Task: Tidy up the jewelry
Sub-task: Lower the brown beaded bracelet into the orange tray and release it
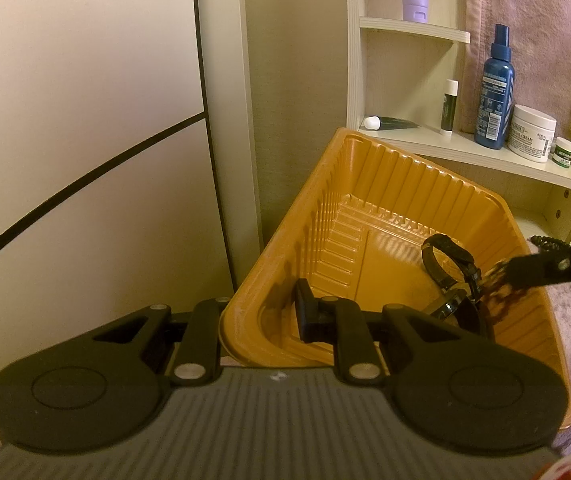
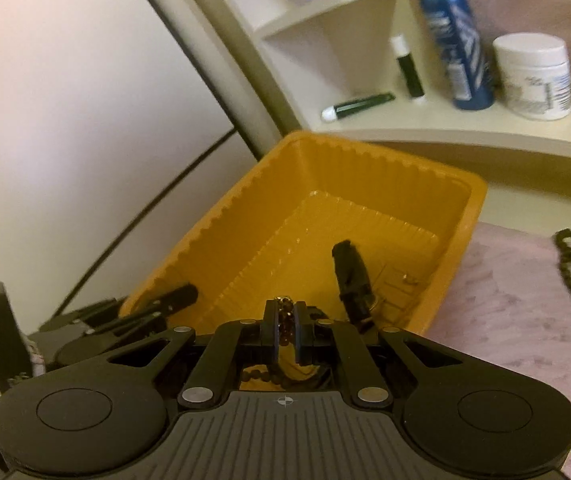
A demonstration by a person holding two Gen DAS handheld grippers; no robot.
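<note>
wall: cream panels (image 1: 85, 80) | shelf: pale wood (image 1: 481, 152) (toiletries) | light: warm, dim

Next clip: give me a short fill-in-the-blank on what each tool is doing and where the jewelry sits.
1. The left tool is clamped on the rim of the ____ tray.
2. The right tool is shut on a string of ____.
3. A black ____ lies inside the tray.
4. On the shelf, the white jar stands beside a ____ spray bottle.

Missing words: orange; beads; watch; blue
</note>
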